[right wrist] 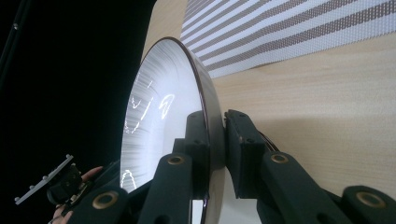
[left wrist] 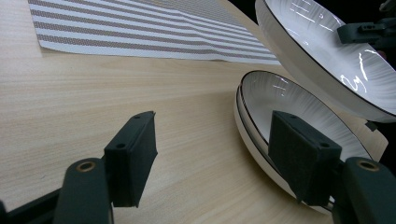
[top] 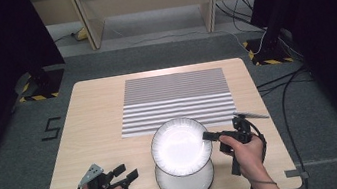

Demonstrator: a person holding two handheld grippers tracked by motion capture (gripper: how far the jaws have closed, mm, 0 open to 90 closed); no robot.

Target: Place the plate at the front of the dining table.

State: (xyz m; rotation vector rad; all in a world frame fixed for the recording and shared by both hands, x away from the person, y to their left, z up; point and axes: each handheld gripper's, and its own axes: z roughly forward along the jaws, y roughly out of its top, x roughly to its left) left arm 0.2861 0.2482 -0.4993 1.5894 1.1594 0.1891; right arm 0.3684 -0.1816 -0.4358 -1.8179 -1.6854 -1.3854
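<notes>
Nearest the person, the left gripper rests low at the table's near edge with its jaws spread wide and nothing between them, aimed toward the plates but apart from them. Just beside it, at the near middle of the table, a stack of plates sits flat; in the left gripper view it looks like two plates, one nested in the other. Above the stack, the right gripper has its jaws clamped on the right rim of the top plate, one jaw on the inner face and one on the underside, and the plate hangs in the air, partly over the stack and clear of it. Judging from this, the lift is done and the carry and set-down are left; the striped placemat beyond looks the likely spot, though that is a guess. The mat lies flat and bare, and nothing stands between it and the plate. The grip is by the edge alone, so the plate could tilt or slip. Farther off, past the table, are grey floor, cables and dark stands.
</notes>
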